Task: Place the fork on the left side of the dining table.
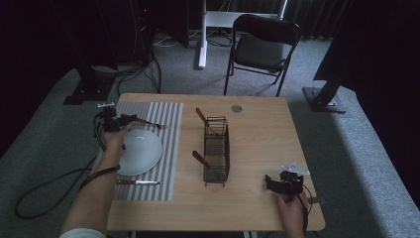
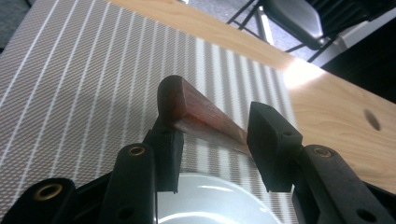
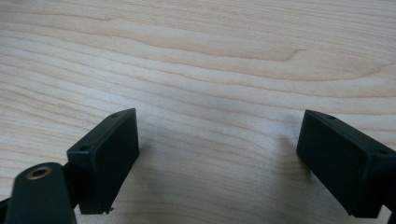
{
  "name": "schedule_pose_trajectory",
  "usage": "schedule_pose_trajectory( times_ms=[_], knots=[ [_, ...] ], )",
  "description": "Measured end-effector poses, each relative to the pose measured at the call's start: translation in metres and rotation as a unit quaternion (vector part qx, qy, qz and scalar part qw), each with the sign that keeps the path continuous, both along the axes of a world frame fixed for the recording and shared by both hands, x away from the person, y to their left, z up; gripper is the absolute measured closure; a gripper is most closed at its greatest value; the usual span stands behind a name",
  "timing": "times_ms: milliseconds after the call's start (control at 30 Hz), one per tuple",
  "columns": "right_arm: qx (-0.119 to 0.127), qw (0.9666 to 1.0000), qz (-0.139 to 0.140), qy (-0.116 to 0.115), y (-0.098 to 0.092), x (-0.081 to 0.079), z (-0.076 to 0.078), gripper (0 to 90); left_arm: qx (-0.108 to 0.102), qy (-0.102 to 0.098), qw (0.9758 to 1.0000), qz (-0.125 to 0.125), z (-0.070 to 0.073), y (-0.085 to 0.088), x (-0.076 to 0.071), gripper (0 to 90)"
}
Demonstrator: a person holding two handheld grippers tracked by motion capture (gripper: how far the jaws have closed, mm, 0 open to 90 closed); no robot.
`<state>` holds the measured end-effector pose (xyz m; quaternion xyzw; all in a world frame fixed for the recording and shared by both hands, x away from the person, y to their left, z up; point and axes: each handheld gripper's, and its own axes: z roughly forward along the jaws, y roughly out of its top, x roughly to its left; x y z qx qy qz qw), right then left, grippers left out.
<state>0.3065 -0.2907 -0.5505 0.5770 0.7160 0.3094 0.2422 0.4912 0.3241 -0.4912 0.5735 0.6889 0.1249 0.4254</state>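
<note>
My left gripper point(image 1: 123, 119) is shut on the red-brown wooden handle point(image 2: 196, 111) of a fork point(image 1: 148, 123) at the far left of the table. The handle sits between the jaws just above the striped placemat point(image 1: 168, 144), beyond the far rim of the white plate point(image 1: 141, 151). The fork's metal end points right over the mat. In the left gripper view the plate's rim point(image 2: 210, 198) shows below the jaws. My right gripper point(image 1: 272, 184) rests open near the table's front right corner, with bare wood point(image 3: 219, 93) between its jaws.
A black wire basket point(image 1: 216, 148) stands mid-table with two wooden-handled utensils point(image 1: 200, 115) point(image 1: 200, 157) sticking out on its left side. A knife point(image 1: 138, 182) lies on the mat in front of the plate. A black chair point(image 1: 262, 47) stands beyond the table.
</note>
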Motion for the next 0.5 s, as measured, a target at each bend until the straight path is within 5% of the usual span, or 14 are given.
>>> schedule_pose_trajectory(
  times_ms=[67, 200, 233, 500],
  knots=[
    [0.0, 1.0, 0.0, 0.0, 0.0, 0.0, 0.0, 12.6, -0.01, 0.031, 0.9993, 0.019, -0.003, 0.001, 0.003, 50.9],
    [0.0, 1.0, 0.0, 0.0, 0.0, 0.0, 0.0, 12.6, -0.007, 0.043, 0.9984, 0.036, -0.011, 0.004, 0.003, 46.9],
    [0.0, 1.0, 0.0, 0.0, 0.0, 0.0, 0.0, 12.6, -0.006, 0.049, 0.9982, 0.033, -0.013, 0.004, 0.005, 39.4],
    [0.0, 1.0, 0.0, 0.0, 0.0, 0.0, 0.0, 12.6, 0.046, 0.088, 0.9945, 0.034, -0.019, -0.001, 0.012, 31.6]
  ],
)
